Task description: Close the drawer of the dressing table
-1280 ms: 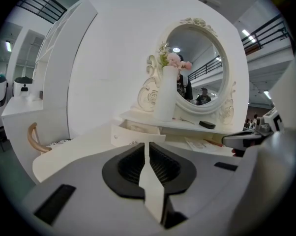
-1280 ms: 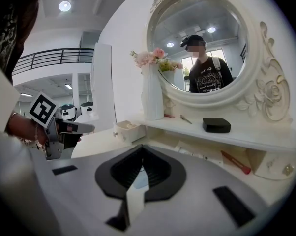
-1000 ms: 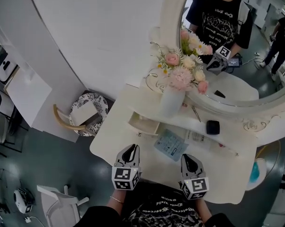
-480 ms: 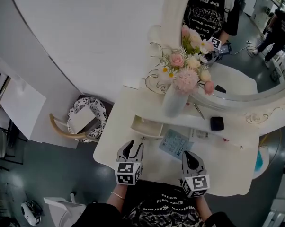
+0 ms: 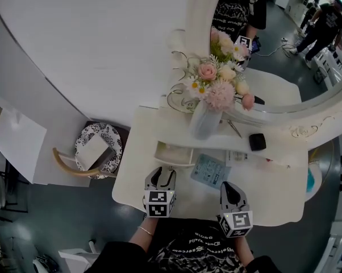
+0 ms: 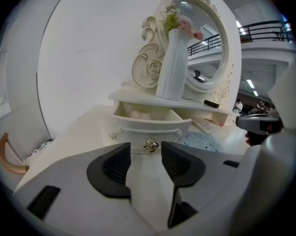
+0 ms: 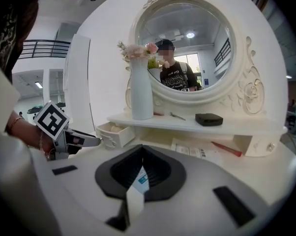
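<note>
Left gripper view, left claw (image 6: 145, 154): jaws opening and already wide apart. The dark ribbed pads (image 6: 117, 165) press on nothing, and bare tabletop (image 6: 74, 136) shows in the gap.
Drawer knob (image 6: 150, 145): gold, in the middle of the drawer front. It lines up with the gap between the jaws, just ahead of their tips. Whether a tip touches it cannot be told.
Drawer (image 6: 149, 123): open, pulled out from under the raised shelf (image 6: 138, 98), near the tabletop's left edge. Pale lumps (image 6: 138, 115) lie inside.
Head view, left claw (image 5: 161, 174): over the tabletop's front left part, with the tips aimed at the drawer front and close to it.
Right claw (image 7: 139, 167): jaws together with nothing clamped between them. It hangs near the tabletop's front edge, right of the middle and well apart from the drawer.
Printed sheet (image 5: 209, 171): flat on the tabletop, just right of the drawer, between the two claws.
Vase (image 5: 204, 120): white and upright on the shelf, directly behind the drawer, holding pink and cream flowers (image 5: 216, 84).
Black box (image 5: 257, 141): on the shelf, toward its right end.
Mirror (image 5: 279, 50): round, standing behind the shelf.
</note>
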